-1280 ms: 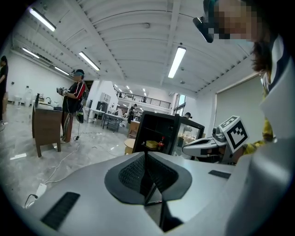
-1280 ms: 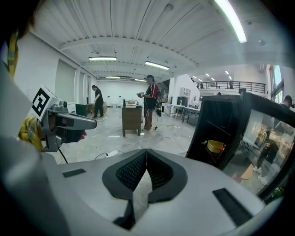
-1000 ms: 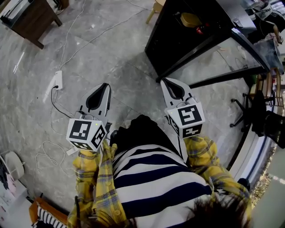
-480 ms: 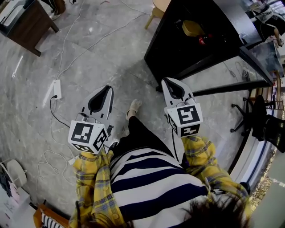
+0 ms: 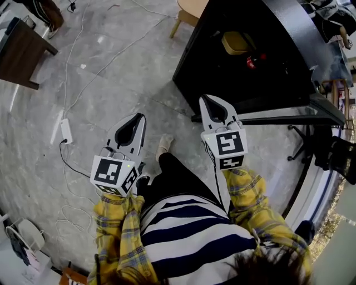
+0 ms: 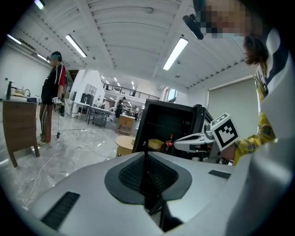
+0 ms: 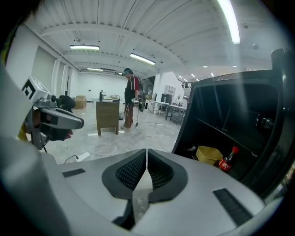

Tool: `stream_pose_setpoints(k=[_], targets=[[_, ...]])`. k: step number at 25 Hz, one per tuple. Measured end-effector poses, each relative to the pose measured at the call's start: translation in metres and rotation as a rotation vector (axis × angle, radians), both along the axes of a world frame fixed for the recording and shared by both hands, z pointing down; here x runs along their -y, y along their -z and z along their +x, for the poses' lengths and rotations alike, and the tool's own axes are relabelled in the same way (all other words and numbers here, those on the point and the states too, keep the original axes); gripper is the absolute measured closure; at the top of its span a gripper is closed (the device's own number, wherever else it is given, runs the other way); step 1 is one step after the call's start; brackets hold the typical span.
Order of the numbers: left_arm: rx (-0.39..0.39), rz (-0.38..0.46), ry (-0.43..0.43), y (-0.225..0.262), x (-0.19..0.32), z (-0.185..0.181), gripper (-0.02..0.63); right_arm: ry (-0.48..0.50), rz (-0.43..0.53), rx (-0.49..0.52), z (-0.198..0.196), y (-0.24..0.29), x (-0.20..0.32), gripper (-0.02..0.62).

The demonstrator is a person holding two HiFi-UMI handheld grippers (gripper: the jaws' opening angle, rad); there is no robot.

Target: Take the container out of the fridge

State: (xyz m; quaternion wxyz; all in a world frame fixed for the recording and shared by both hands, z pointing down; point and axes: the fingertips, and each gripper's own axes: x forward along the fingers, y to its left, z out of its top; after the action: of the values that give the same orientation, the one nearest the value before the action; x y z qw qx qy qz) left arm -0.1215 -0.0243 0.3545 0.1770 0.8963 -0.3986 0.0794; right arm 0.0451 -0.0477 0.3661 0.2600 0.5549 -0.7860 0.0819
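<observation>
A black fridge point(image 5: 245, 61) stands open on the floor ahead of me to the right. On its shelf sits a yellow container point(image 5: 236, 42) with a red-capped cola bottle point(image 5: 253, 60) beside it. The right gripper view shows the same container point(image 7: 209, 155) and bottle point(image 7: 227, 162) low in the dark interior. My right gripper point(image 5: 204, 98) is shut and empty, held just short of the fridge's front corner. My left gripper point(image 5: 141, 117) is also shut and empty, out over the floor to the left. The left gripper view looks toward the fridge point(image 6: 170, 122) and the container point(image 6: 156, 144).
The fridge's glass door point(image 5: 311, 114) swings open to the right. A wooden stool point(image 5: 192, 10) stands left of the fridge. A wooden desk point(image 5: 19, 53), a power strip point(image 5: 66, 131) and loose cables lie to the left. A person point(image 7: 131, 99) stands farther back.
I have stepped toward the fridge; it now sits closer and larger in the head view. Both grippers stay shut and have moved forward with me.
</observation>
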Motion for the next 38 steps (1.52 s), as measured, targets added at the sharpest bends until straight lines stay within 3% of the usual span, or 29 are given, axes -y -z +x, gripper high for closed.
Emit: stream_pose_setpoints(k=[15, 27, 38], targets=[[0.001, -0.009, -0.087, -0.016, 0.114, 0.043, 0.575, -0.156, -0.007, -0.077, 0.066, -0.030, 0.115, 0.565], [-0.018, -0.074, -0.202, -0.070, 0.174, 0.092, 0.575, -0.288, -0.055, -0.156, 0.120, -0.073, 0.166, 0.539], [-0.022, -0.076, -0.278, -0.100, 0.227, 0.128, 0.575, -0.400, -0.072, -0.180, 0.159, -0.093, 0.213, 0.503]])
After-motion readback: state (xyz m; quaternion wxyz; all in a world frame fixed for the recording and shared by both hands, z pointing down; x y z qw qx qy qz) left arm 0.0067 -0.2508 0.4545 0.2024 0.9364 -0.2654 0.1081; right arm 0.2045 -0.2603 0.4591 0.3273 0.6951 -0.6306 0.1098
